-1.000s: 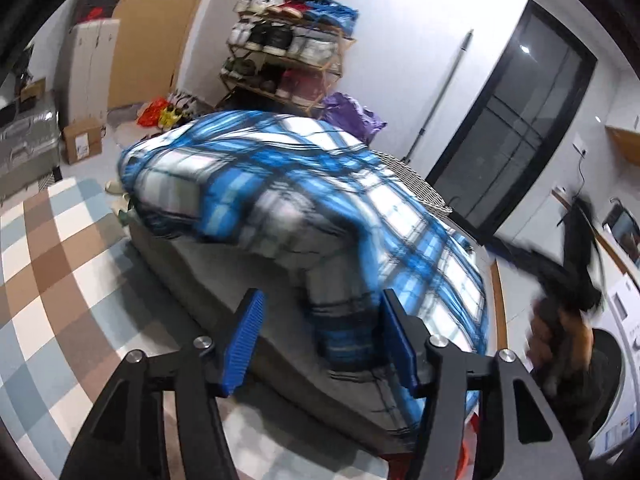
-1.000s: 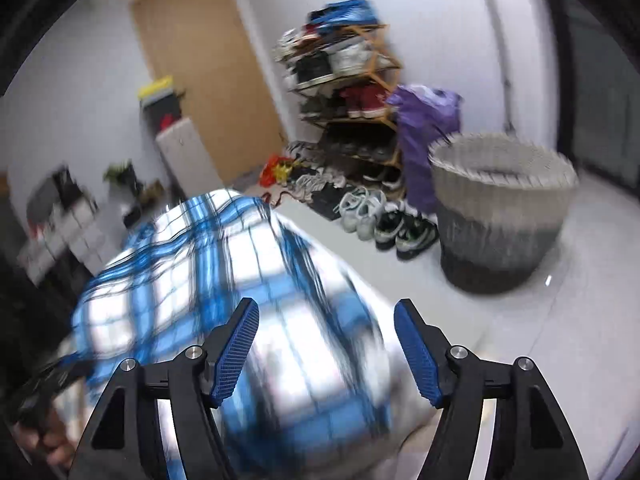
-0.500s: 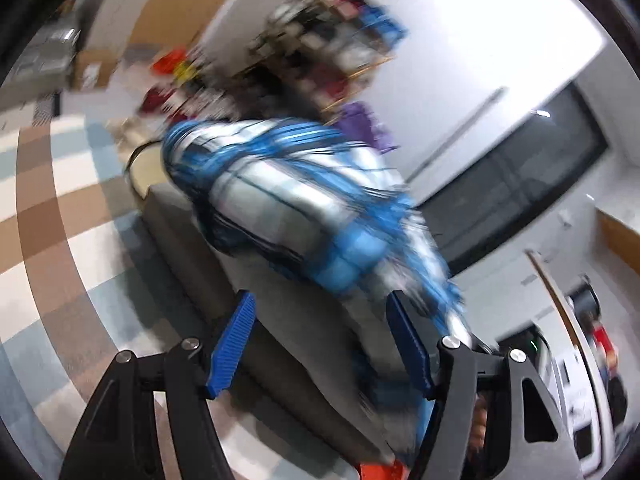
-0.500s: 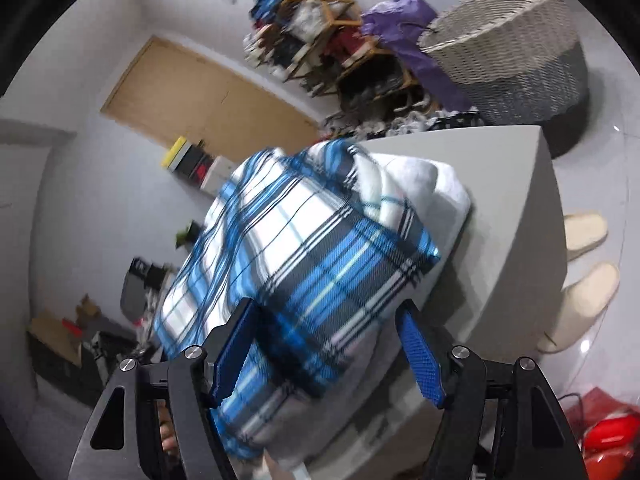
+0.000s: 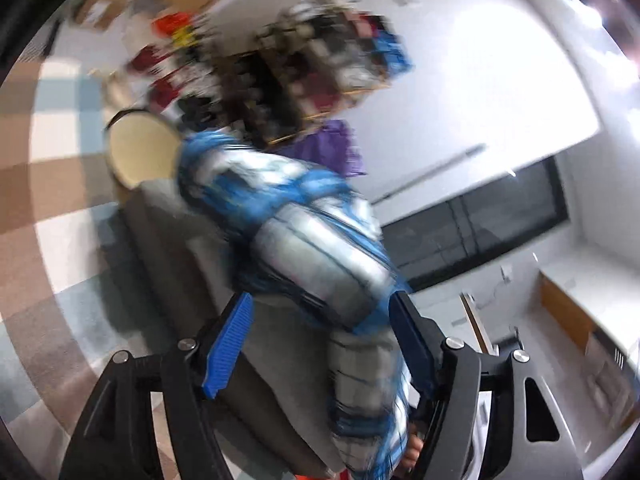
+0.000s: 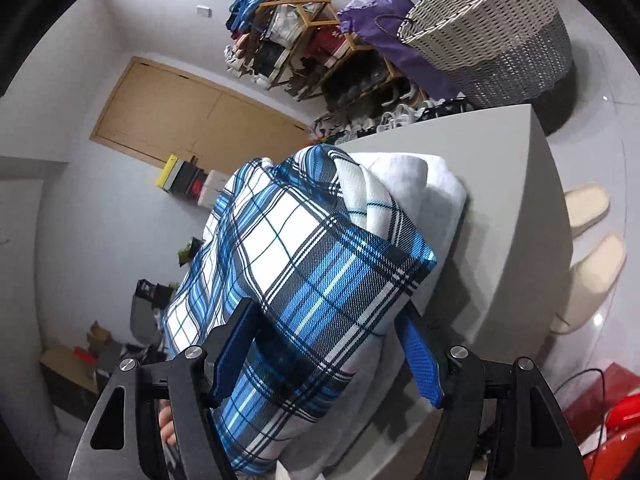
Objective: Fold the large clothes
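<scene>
Plaid blanket (image 6: 304, 276) now down on table (image 6: 520, 184) – views rolled

A woven basket (image 6: 492, 36) stood on the floor beside a purple bag (image 6: 384, 28) and a wooden shoe rack (image 6: 304, 40). Two pale slippers (image 6: 588, 240) lay below the grey table (image 6: 516, 184), near a wooden door (image 6: 188, 116).

both wrist views look forward and a little down, rolled sideways, very near the blue plaid garment (image 5: 316, 248) (image 6: 304, 264); both share the shoe rack (image 5: 320, 76) (image 6: 304, 52).
</scene>
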`<action>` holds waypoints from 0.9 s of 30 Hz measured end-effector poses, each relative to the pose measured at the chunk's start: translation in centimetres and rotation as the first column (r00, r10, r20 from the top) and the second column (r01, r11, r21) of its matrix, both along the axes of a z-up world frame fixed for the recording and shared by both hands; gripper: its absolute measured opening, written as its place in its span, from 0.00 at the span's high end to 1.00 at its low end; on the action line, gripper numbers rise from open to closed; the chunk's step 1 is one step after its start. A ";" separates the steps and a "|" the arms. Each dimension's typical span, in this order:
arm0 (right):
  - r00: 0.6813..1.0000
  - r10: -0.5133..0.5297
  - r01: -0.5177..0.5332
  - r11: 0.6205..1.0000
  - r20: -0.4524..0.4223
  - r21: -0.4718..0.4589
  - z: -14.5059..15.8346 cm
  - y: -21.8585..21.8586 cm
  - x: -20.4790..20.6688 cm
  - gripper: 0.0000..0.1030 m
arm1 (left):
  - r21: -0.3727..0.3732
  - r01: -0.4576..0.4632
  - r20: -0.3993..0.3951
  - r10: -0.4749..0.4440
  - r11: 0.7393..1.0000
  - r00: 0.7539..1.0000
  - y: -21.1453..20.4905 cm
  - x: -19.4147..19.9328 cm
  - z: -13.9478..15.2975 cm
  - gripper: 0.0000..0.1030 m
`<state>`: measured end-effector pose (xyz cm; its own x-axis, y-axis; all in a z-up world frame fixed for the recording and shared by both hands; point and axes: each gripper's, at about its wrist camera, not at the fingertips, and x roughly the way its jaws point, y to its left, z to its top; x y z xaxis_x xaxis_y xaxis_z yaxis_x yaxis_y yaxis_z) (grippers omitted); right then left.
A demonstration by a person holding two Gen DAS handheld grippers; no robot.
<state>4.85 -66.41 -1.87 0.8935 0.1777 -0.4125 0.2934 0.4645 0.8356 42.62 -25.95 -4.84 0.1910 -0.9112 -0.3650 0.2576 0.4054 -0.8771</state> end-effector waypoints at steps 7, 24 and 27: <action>1.000 0.012 -0.012 1.000 0.001 -0.003 0.1 0.5 0.2 0.31 | -0.015 0.013 -0.148 -0.016 1.000 0.989 -4.7 3.3 -1.6 0.36; 0.997 0.009 -0.043 0.870 -0.072 -0.490 7.2 4.9 2.4 0.76 | 0.197 -0.191 0.539 0.057 0.962 0.841 -8.9 0.8 8.4 0.96; 0.995 -0.004 -0.037 0.923 -0.104 -0.383 4.3 2.9 3.1 0.74 | 0.314 -0.190 0.388 0.057 0.930 0.920 -9.9 4.5 2.9 0.95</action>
<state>8.00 -63.53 2.39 0.8420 0.0020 -0.5395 0.3561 0.7491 0.5586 47.17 -35.81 -1.98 0.4739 -0.7049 -0.5278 0.4615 0.7093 -0.5329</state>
